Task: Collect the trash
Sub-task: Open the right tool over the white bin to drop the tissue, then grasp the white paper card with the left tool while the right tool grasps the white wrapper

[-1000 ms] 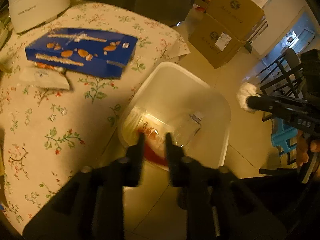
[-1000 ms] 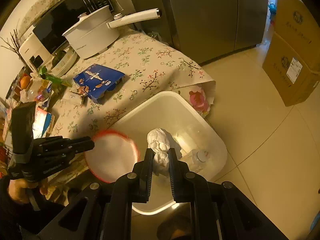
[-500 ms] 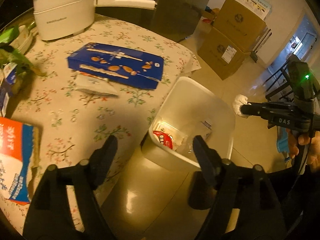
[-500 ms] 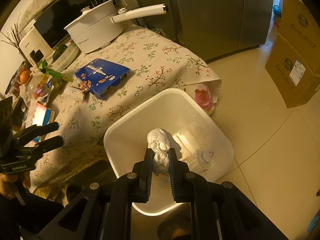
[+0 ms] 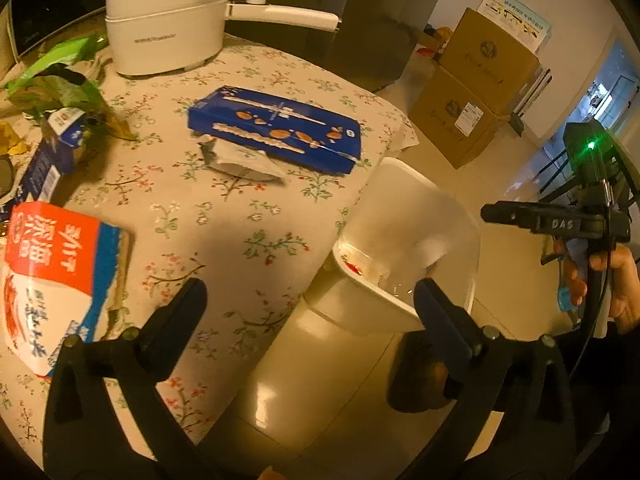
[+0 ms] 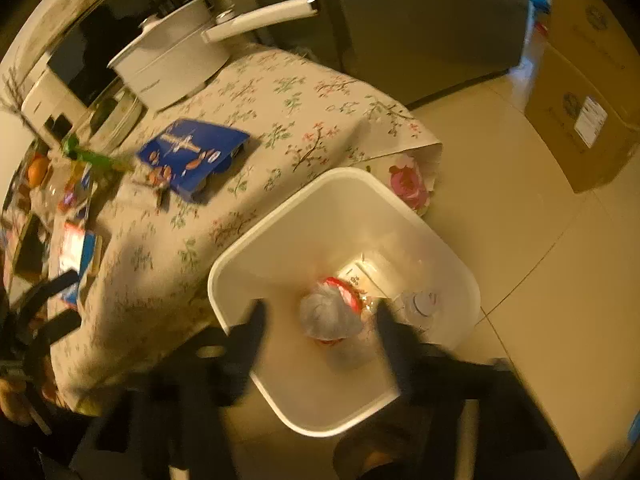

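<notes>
The surface (image 5: pixel 248 216), under a floral cloth, spreads ahead and to the left of the left tool (image 5: pixel 308 300); from the right tool (image 6: pixel 320 320) it lies ahead and to the left as well. The white bin (image 6: pixel 276 248) stands on the tiled floor against the edge of the surface, directly under the right tool and just ahead-right of the left tool (image 5: pixel 400 308).

Far ahead of the left tool, at the back of the surface, sits a white pot (image 5: pixel 168 28) with a long handle. Nearer lies a flat blue box (image 5: pixel 276 128), with a pale wrapper (image 5: pixel 244 160) tucked partly under its near edge. Close to the left finger of the left tool lies an orange, white and blue carton (image 5: pixel 60 276).

The left tool's jaws are opening, spread wide, with nothing between them. The right tool's jaws are opening too; a crumpled white wad of paper (image 6: pixel 328 316) shows between its blurred fingers, free of both pads, down inside the bin. Beside it in the bin lie a red-rimmed lid (image 6: pixel 346 292) and, toward the right finger, a clear plastic bottle (image 6: pixel 420 304).
</notes>
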Tool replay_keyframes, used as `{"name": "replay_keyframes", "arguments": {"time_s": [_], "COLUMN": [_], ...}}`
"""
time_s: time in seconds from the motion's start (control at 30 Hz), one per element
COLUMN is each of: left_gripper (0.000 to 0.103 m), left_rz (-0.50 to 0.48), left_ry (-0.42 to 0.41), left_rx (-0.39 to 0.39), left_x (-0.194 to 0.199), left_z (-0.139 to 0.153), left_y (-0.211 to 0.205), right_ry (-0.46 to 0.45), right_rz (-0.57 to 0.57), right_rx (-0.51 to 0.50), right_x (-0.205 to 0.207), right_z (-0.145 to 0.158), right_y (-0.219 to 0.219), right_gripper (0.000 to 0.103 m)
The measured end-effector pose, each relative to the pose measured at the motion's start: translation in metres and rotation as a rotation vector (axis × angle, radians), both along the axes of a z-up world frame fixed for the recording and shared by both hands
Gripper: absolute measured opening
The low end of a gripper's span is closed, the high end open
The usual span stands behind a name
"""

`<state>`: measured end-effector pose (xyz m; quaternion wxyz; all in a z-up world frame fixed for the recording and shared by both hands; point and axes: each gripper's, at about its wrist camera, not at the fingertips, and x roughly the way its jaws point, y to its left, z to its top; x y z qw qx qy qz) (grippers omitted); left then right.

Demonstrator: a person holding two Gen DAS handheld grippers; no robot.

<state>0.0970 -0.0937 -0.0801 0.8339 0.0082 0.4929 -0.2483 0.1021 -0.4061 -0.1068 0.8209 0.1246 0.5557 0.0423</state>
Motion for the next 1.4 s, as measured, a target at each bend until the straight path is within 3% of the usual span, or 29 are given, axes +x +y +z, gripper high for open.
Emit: {"name": "replay_keyframes", "arguments": {"time_s": [0.17, 0.67, 1.4], "left_gripper": [0.102, 0.103, 0.103], "left_rz": [0.026, 0.109, 0.328], "left_ry": [-0.030, -0.024, -0.039], "left_rx": [0.005, -0.037, -0.043], "left_x": [-0.003, -0.007, -0.009], "left_z": [0.004, 0.012, 0.007], "left_y": [0.014, 0.056, 0.172], "right_ry": [-0.006, -0.026, -0.073], "right_rz": [-0.011, 0.057, 0.230], "right_rx": [-0.030, -0.034, -0.030], "right_x": [0.003, 0.018, 0.053], "right_z": [0.004, 0.015, 0.029], "right_y": [0.005, 0.048, 0.155], "right_gripper": [0.077, 0.078, 0.080]}}
